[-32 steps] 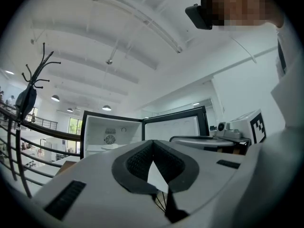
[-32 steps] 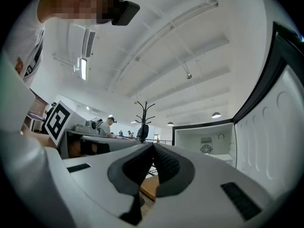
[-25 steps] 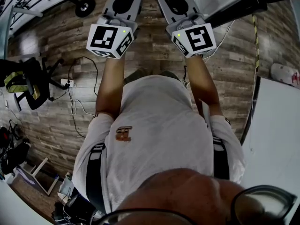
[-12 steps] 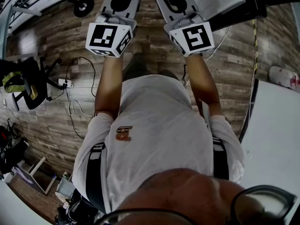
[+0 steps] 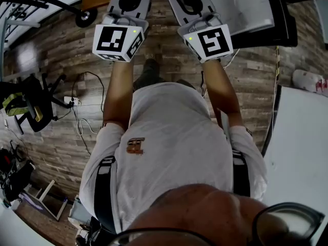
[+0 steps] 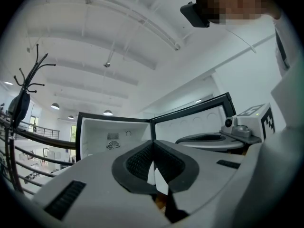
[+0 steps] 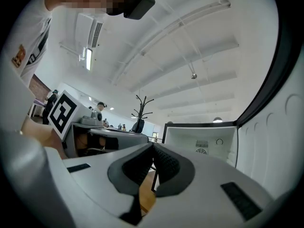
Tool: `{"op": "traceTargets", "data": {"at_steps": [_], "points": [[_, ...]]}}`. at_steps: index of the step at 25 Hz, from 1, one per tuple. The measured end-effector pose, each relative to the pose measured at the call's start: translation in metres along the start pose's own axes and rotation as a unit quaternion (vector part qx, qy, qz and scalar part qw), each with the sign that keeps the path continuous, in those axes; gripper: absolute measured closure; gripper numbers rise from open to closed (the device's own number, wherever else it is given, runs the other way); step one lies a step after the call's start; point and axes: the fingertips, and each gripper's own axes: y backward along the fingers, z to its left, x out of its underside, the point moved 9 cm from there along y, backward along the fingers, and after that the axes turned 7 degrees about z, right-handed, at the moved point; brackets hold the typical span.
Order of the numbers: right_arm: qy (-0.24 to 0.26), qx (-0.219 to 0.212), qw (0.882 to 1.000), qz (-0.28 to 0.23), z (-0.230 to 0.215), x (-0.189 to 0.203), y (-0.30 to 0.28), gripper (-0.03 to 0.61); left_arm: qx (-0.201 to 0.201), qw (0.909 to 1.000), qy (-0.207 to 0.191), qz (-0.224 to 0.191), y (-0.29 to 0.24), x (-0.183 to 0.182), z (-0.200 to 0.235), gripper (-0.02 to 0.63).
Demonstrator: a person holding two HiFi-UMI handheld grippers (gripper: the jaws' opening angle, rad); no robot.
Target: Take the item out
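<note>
The fridge (image 5: 241, 6) had grown larger in the top right of the head view since a second earlier. A shoe (image 5: 148, 70) had come forward between the arms as the person stepped on with both grippers held out side by side.

The item we could not find in any view. The part of the fridge's white inside that showed, with its one fan grille (image 6: 113, 145) on the back wall, looked bare, and the rest lay hidden behind the grippers' own bulk. The one door (image 6: 194, 120) stood swung wide to the right.

The left gripper (image 6: 153, 148) had its pads pressed together with nothing between them. The right gripper (image 7: 153, 151) was likewise closed and empty.

We judged this to be the approach, with the taking-out not yet begun. The next move, as we read it, called for closing the last gap to the fridge's mouth. Then the item had to be found inside and one pair of jaws parted before reaching in; which pair we could not say.

By our count: two grippers, one fridge, one door, one grille, one coat stand (image 7: 141, 109), and one power strip (image 5: 72, 100) on the plank floor (image 5: 169, 60).
</note>
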Motion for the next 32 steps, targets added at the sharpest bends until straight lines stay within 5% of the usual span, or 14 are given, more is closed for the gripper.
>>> {"op": "traceTargets", "data": {"at_steps": [32], "points": [[-0.006, 0.103, 0.993, 0.063, -0.149, 0.045, -0.271, 0.545, 0.087, 0.9953, -0.020, 0.036, -0.215, 0.039, 0.238, 0.595]]}}
